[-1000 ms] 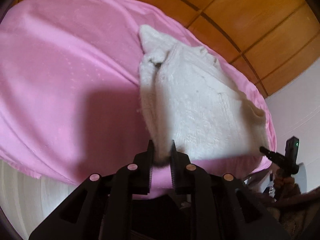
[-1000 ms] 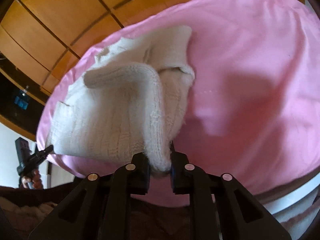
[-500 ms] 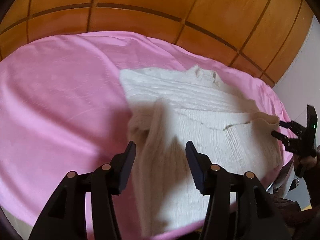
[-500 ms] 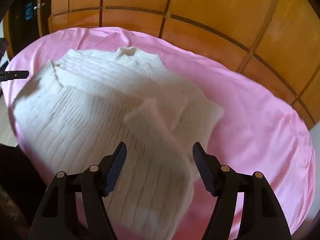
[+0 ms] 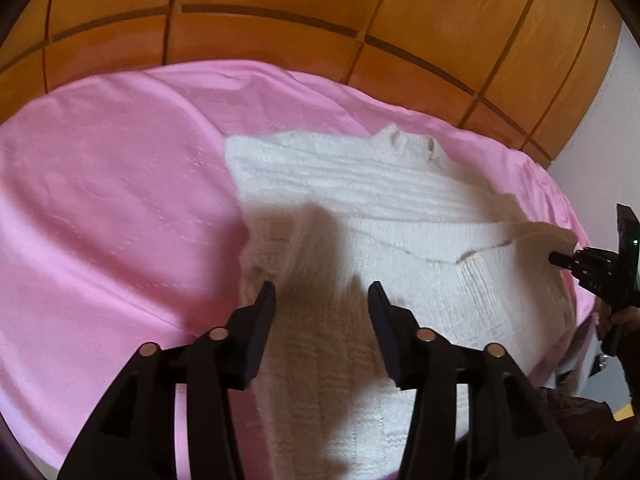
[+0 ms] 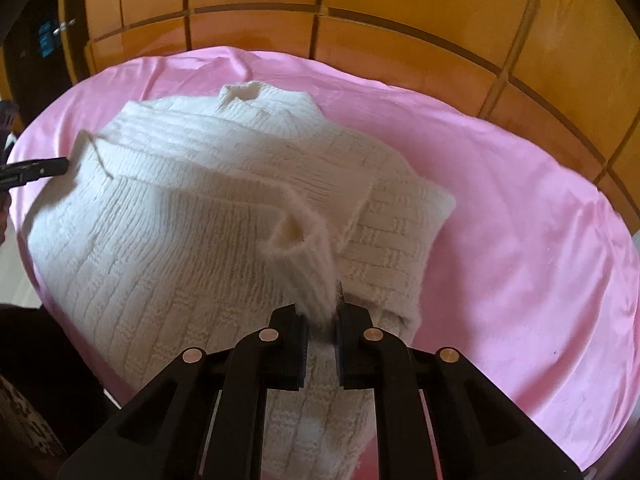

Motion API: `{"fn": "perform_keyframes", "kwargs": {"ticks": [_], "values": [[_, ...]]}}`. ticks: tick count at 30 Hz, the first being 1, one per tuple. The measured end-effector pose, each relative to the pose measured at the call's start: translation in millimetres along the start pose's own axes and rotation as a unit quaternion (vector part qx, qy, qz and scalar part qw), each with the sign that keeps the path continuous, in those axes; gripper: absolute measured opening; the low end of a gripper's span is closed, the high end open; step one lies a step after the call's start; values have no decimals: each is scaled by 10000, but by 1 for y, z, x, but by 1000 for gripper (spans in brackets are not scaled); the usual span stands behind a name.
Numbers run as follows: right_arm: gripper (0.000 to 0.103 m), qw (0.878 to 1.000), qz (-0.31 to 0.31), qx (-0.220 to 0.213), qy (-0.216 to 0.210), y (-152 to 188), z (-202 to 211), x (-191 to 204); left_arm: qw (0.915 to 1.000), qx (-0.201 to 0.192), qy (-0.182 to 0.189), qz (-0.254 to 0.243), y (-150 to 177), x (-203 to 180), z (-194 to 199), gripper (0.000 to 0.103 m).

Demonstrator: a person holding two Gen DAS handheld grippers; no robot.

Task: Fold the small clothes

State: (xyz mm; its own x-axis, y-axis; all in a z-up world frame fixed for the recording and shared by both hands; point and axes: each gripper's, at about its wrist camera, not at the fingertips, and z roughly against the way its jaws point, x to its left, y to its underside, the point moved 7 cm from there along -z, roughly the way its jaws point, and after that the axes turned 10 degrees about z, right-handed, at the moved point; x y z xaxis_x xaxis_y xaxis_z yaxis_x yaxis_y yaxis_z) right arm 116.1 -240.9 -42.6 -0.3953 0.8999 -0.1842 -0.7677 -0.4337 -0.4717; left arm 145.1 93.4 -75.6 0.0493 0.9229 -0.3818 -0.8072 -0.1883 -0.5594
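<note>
While your right tongs [image 6: 322,314] have just been closing, they now pinch the ribbed cuff of the sweater's sleeve [image 6: 298,256], with the knit squeezed between the two black pads and the open cuff mouth standing up just past the tips. Your left tongs [image 5: 322,300] stand about half spread with nothing gripped; their fingers [image 5: 260,320] hover over the near part of the white knit sweater [image 5: 360,208], which lies below the gap without being pressed.

That sweater lies on the pink sheet [image 5: 100,200] of the bed, collar toward the wooden panelled headboard [image 5: 280,8] and hem toward you. One sleeve lies folded across the chest, and its far cuff reaches the sheet's edge on the right of the left view, where your other tool's tip shows just beside it. From the right view, the body of the sweater spreads to the left of the pinched sleeve, with bare pink sheet to the right.
</note>
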Motion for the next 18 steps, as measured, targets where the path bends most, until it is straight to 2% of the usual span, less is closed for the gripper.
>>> {"fn": "perform_keyframes", "kwargs": {"ticks": [4, 7, 9, 10, 12, 18], "values": [[9, 9999, -90, 49, -16, 0, -7, 1, 9999, -43, -61, 86, -6, 7, 2, 51], [9, 9998, -183, 58, -9, 0, -9, -1, 9998, 92, 41, -183, -4, -4, -5, 48], [9, 9997, -227, 59, -25, 1, -8, -2, 9990, 180, -20, -400, 0, -10, -11, 33], [9, 9997, -229, 56, -24, 2, -6, -2, 9983, 170, -200, -517, 2, -10, -12, 4], [7, 9995, -305, 8, -23, 3, 1, -5, 9974, 10, -333, -637, 4, -11, -7, 5], [6, 9940, -913, -601, -80, -11, 46, -31, 9980, -582, 134, -224, -16, -14, 48, 4]]}}
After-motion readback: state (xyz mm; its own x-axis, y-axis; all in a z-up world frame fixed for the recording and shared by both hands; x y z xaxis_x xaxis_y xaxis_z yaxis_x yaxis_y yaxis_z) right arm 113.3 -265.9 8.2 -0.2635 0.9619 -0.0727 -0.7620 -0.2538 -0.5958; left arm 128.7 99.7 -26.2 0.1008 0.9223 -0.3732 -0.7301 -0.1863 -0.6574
